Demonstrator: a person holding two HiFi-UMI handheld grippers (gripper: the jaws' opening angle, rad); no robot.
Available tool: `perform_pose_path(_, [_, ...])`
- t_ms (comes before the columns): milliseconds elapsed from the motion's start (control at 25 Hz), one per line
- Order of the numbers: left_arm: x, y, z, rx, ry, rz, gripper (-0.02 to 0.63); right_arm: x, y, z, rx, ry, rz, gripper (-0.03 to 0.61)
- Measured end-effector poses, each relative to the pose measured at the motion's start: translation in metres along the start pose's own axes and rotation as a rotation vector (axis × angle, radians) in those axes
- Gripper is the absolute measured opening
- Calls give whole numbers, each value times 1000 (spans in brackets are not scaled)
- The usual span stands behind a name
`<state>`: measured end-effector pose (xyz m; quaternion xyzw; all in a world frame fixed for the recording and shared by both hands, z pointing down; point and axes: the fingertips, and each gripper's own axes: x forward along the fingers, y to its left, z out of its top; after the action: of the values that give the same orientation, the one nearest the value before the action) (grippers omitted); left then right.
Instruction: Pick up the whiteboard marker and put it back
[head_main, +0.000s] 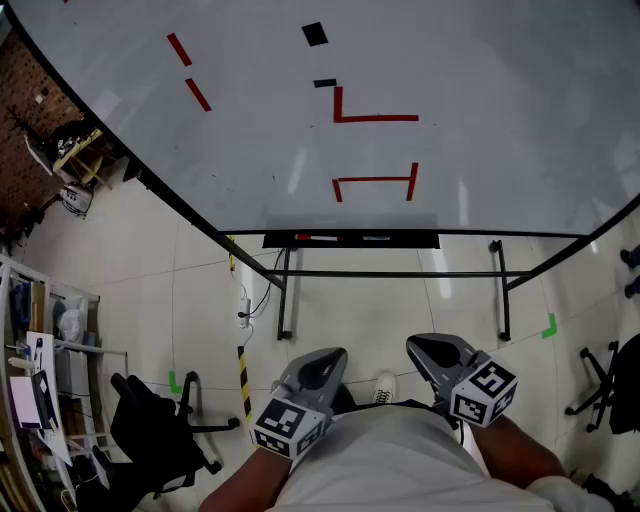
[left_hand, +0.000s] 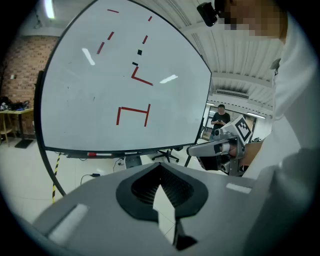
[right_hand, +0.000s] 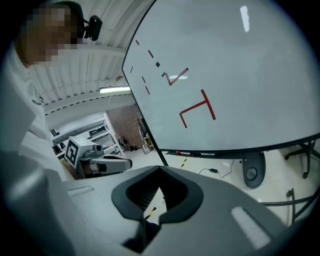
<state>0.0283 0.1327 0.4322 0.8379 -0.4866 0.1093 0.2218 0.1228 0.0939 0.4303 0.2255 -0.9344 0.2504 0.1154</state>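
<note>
Left gripper and right gripper, both held low near the person's torso, pointing toward the whiteboard. In each gripper view the grey, smooth jaws meet at their tips around a ribbed black teardrop opening; nothing is pinched. The whiteboard marker, red-capped and slender, lies on the black tray under the board's lower edge, well apart from both grippers. Only the left gripper view shows a distant standing person; only the head view shows the black office chair.
</note>
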Motion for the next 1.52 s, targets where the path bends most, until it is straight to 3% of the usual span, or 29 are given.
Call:
perform_pose_path(240, [15,35,10,-24,-7,-1,15,29,-8,6,-11,19,4,2])
perform_pose_path(520, [38,106,46,15,-7,-55,14,82,-27,38,-7,6,-79,2])
perform_pose_path(760, [59,173,78,201,21,-118,14,128,-37,75,-11,-39,-188,2])
perform_pose_path(1000, [75,209,85,354,76,-185,15,156,-42,99,-2,-92,-292,2])
perform_pose_path(1520, [124,218,50,704,264,-117,15,160,-65,106,-24,-26,-220,2])
